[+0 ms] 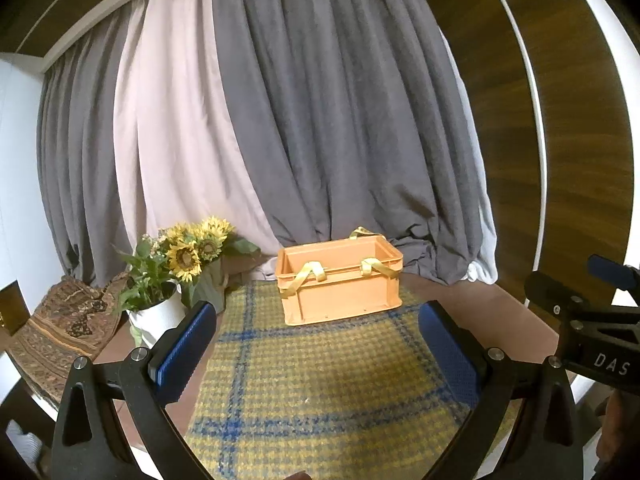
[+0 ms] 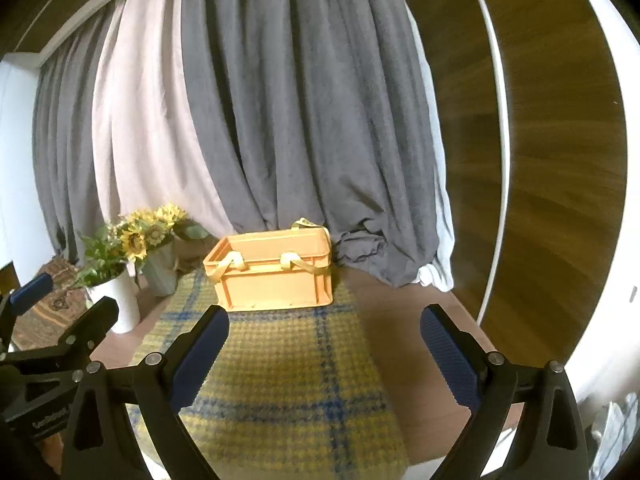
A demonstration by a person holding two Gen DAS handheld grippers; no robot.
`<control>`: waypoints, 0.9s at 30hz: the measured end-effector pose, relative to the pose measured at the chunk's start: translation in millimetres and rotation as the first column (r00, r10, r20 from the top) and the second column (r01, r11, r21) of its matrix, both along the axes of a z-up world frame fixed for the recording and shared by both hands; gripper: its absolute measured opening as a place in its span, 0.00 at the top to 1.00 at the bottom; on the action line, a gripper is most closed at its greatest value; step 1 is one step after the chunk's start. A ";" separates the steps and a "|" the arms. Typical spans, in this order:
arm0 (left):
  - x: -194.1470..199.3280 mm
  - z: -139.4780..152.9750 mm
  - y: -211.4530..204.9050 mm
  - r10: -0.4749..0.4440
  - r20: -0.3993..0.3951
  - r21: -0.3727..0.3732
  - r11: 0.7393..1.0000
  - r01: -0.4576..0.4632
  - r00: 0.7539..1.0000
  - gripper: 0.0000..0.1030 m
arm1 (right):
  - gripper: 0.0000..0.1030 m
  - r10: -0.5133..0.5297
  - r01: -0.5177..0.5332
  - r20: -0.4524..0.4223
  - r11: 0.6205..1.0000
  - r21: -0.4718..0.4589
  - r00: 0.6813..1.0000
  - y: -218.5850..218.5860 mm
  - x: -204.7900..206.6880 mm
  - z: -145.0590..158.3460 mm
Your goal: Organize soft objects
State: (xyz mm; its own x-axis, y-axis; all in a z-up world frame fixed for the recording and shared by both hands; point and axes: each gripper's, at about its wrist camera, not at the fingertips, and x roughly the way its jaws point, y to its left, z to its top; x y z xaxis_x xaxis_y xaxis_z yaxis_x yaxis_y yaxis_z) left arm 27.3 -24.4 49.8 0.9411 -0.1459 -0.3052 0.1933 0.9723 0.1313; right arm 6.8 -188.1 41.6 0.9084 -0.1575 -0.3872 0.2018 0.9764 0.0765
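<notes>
A yellow and blue checked woollen cloth (image 1: 312,380) lies flat on the brown table, running from the near edge to an orange plastic crate (image 1: 340,280) with yellow strap handles at the far end. The cloth (image 2: 280,380) and the crate (image 2: 276,268) also show in the right wrist view. My left gripper (image 1: 320,340) is open and empty above the cloth's near part. My right gripper (image 2: 324,344) is open and empty, also above the cloth, to the right of the left one. The crate's inside is hidden.
Sunflowers in a white vase (image 1: 160,316) stand at the far left of the table, with a patterned brown fabric (image 1: 68,320) further left. Grey and pale curtains (image 1: 300,120) hang behind the crate. A curved wooden wall (image 1: 560,160) is on the right.
</notes>
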 end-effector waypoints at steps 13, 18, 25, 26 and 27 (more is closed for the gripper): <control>-31.1 11.0 1.3 0.013 0.016 -0.017 1.000 -0.013 1.000 0.00 | 0.05 0.017 -0.017 0.025 0.999 0.028 1.000 -3.5 -34.8 7.3; -36.4 14.3 0.5 0.019 0.022 -0.015 1.000 -0.019 1.000 0.00 | 0.05 0.024 -0.025 0.033 0.999 0.025 0.999 -2.5 -41.4 9.9; -39.9 17.1 0.2 0.025 0.029 -0.016 1.000 -0.024 0.999 0.00 | 0.05 0.035 -0.036 0.044 0.999 0.026 0.998 -2.9 -47.8 13.0; -39.9 17.6 0.1 0.023 0.030 -0.016 1.000 -0.022 0.999 0.00 | 0.05 0.037 -0.038 0.044 0.999 0.025 0.998 -3.1 -47.6 13.3; -39.8 18.0 -0.1 0.023 0.030 -0.017 1.000 -0.022 0.999 0.00 | 0.05 0.038 -0.039 0.046 0.999 0.025 0.998 -3.0 -47.9 13.9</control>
State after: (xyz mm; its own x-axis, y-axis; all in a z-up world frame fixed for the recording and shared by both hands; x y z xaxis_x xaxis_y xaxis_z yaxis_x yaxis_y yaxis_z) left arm -12.5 -24.5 67.8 0.9529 -0.1295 -0.2743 0.1676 0.9785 0.1203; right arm -41.1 -191.1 55.4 0.9303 -0.1127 -0.3491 0.1600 0.9810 0.1096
